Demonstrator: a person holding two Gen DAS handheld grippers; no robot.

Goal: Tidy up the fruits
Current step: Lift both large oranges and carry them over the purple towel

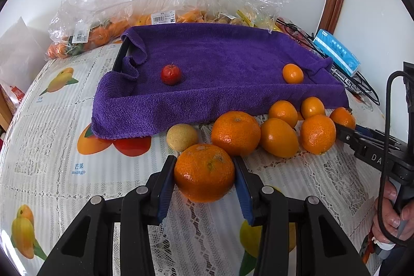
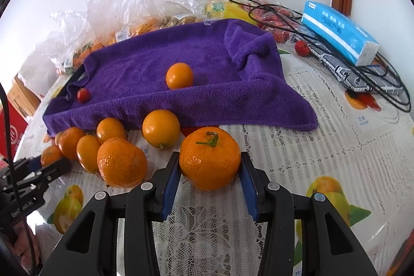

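Gripping one mandarin [image 1: 204, 172] in your left gripper [image 1: 204, 173] and a stemmed mandarin [image 2: 210, 158] in your right gripper [image 2: 210, 167] — both just before the purple towel [image 1: 207, 74].

My grippers are black with blue pads [image 1: 243, 188]. The towel [image 1: 220, 61] is solid purple. The mandarins [image 2: 210, 158] are orange, one with a green stem. One small fruit [image 1: 170, 74] is red, another [image 1: 182, 137] dull yellow-tan. The tablecloth [image 1: 51, 146] is white lace over printed fruit pictures. The tissue pack [image 2: 339, 32] is blue and white.
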